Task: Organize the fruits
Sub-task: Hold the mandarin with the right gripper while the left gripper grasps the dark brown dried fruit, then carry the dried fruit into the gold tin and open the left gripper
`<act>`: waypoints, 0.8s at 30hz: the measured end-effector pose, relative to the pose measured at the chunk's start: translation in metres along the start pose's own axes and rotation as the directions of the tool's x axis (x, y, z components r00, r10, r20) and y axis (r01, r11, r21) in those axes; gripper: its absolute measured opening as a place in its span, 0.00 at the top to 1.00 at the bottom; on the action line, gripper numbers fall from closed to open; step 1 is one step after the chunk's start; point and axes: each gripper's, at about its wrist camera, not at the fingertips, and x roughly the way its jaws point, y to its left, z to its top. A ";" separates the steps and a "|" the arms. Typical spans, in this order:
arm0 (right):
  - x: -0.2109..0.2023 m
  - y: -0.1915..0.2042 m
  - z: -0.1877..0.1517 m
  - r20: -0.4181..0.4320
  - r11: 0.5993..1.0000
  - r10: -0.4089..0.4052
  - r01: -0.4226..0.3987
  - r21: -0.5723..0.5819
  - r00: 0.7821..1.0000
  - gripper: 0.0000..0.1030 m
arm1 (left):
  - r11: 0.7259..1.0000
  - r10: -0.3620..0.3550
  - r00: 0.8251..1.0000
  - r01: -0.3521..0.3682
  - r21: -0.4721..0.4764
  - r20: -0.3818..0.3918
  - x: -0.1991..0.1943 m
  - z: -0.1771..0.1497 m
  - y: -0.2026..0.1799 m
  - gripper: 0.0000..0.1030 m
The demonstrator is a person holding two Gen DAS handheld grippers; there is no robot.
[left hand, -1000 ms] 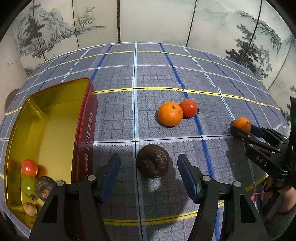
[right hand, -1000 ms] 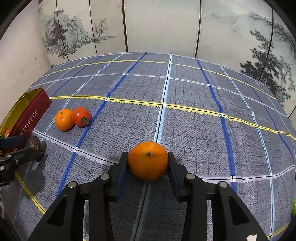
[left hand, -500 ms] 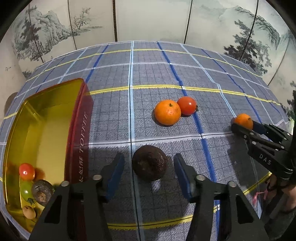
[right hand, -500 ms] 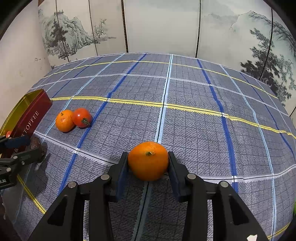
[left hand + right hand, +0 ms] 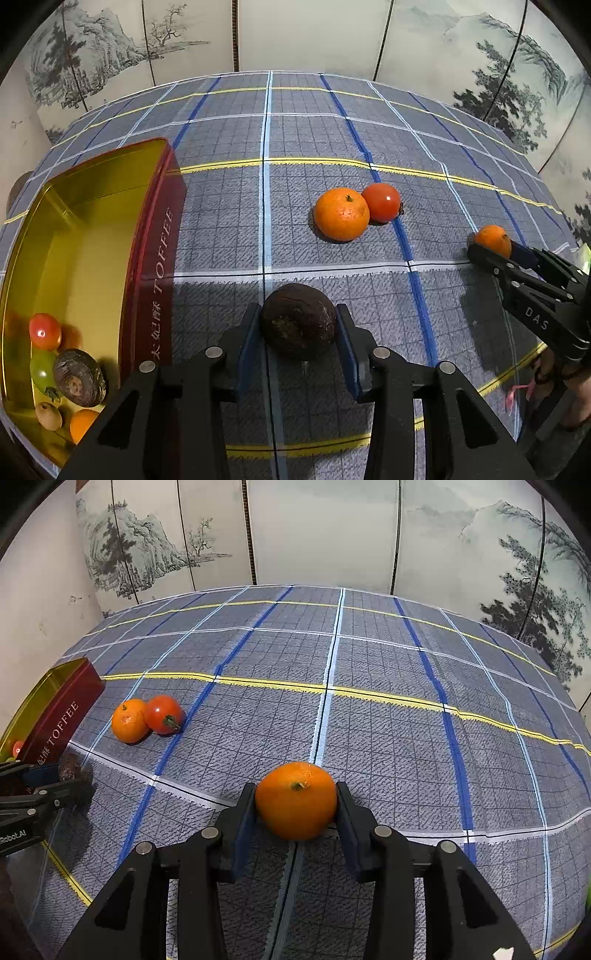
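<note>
A dark wrinkled passion fruit (image 5: pixel 299 326) lies on the checked cloth, right of the red and gold toffee tin (image 5: pixel 155 236). My left gripper (image 5: pixel 297 314) is closing its jaws around it, and both blue pads touch its sides. At the right, my right gripper (image 5: pixel 295 794) is shut on an orange (image 5: pixel 295 801) that rests on the cloth. The left wrist view shows that same gripper (image 5: pixel 491 247) from the side. Further back, a second orange (image 5: pixel 341 214) and a red tomato (image 5: pixel 380 203) lie against each other.
The tin's near end holds a red tomato (image 5: pixel 45 331), a green one (image 5: pixel 40 365), another passion fruit (image 5: pixel 77 376), a small tan fruit (image 5: pixel 48 415) and an orange (image 5: pixel 83 422). A painted folding screen (image 5: pixel 321 535) stands behind the table.
The left gripper's jaws have come in from wide apart until they meet the passion fruit. The right gripper still holds its orange in the same spot.
</note>
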 end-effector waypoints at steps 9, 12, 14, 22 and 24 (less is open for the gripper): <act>0.000 0.000 0.000 0.000 1.000 -0.001 0.001 -0.001 1.000 0.62 | 1.000 -0.004 0.999 0.003 0.013 0.040 -0.019 0.001 -0.003 0.61; 0.000 0.000 0.000 0.000 1.000 -0.003 0.003 -0.002 1.000 0.62 | 1.000 0.001 0.998 -0.002 0.016 0.059 -0.028 0.000 -0.003 0.61; 0.000 0.000 0.000 -0.001 1.000 -0.005 0.005 -0.003 1.000 0.62 | 1.000 0.001 0.997 -0.002 0.014 0.074 -0.034 0.001 -0.002 0.61; 0.001 0.000 0.000 -0.001 1.000 -0.008 0.008 -0.005 1.000 0.62 | 1.000 0.027 0.991 -0.027 -0.008 0.133 -0.054 0.007 0.013 0.61; 0.001 0.000 0.000 -0.002 1.000 -0.008 0.008 -0.005 1.000 0.62 | 0.999 0.040 0.988 -0.037 -0.022 0.148 -0.059 0.009 0.020 0.61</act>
